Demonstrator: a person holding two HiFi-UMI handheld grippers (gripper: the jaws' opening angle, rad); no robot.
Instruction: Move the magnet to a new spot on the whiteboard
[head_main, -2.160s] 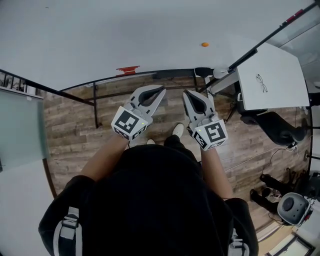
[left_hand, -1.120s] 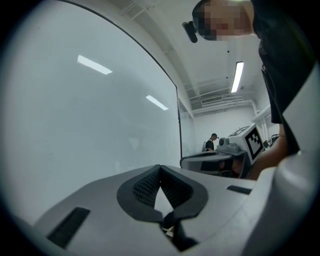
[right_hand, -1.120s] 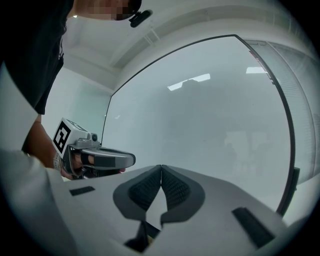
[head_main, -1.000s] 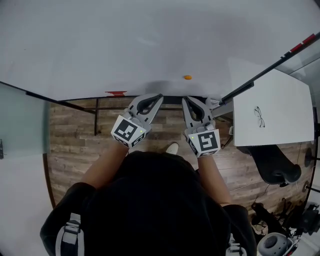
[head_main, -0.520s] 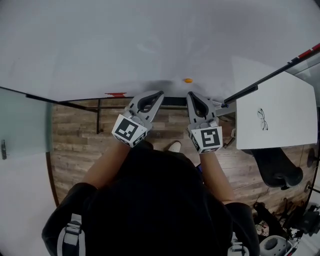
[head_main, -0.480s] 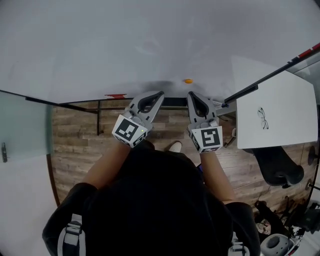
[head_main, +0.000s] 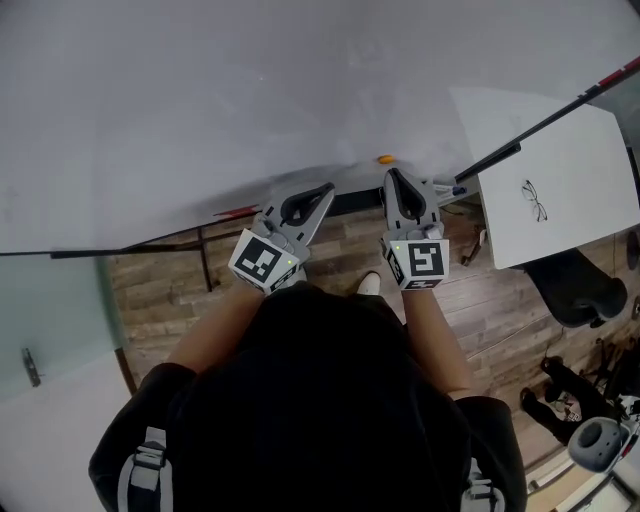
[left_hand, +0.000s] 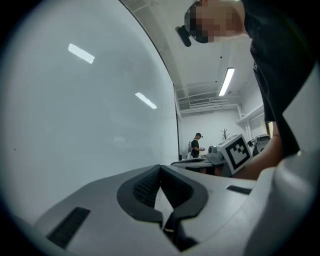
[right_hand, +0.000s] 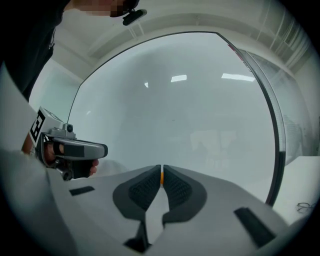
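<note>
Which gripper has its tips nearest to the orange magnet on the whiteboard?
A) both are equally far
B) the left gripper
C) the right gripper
C: in the head view the orange magnet lies just ahead of the right gripper, while the left gripper is further aside.

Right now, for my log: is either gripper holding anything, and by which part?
Nothing: left gripper and right gripper are shut, empty; the small orange round magnet sits on the whiteboard.

An office-like workroom: a large whiteboard (head_main: 250, 90), wood-plank floor (head_main: 160, 290), a black office chair (head_main: 578, 288) and ceiling strip lights (left_hand: 226, 81).
</note>
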